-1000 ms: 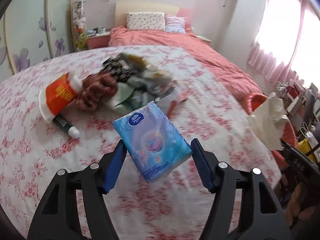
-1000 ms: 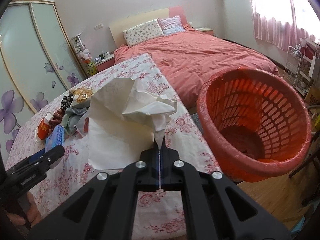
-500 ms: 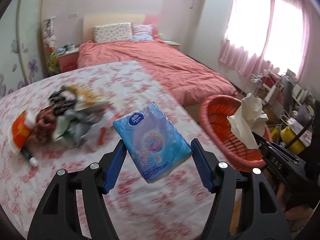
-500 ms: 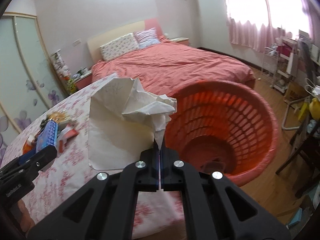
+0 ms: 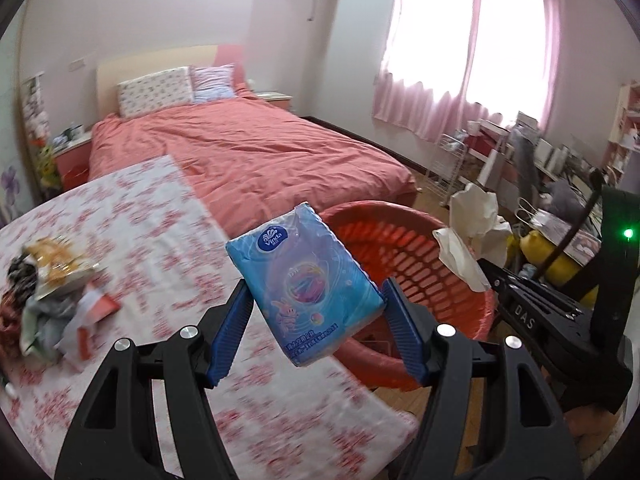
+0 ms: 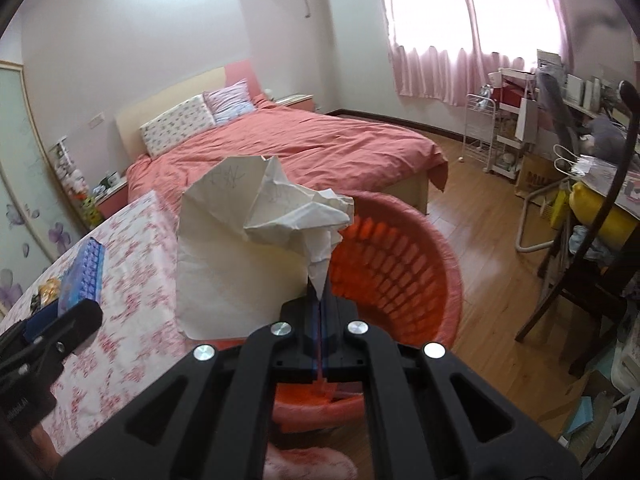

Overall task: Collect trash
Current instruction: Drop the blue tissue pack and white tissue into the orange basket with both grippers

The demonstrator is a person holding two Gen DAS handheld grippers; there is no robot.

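Above the orange laundry basket, crumpled paper is pinched in the closed right gripper and a blue tissue pack is clamped by the left gripper, both apparently awaiting release into it.

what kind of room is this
Most likely a home bedroom: a made bed with pillows, pink curtains at the window, and a cluttered desk along the wall.

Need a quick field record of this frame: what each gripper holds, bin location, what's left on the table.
left gripper: shut on blue tissue pack, held in the air at the table's edge
right gripper: shut on crumpled white paper, near the basket's rim
bin: orange plastic basket on the floor, beside the table
table: floral tablecloth; pile of wrappers and scraps remains on it
background: bed with salmon cover
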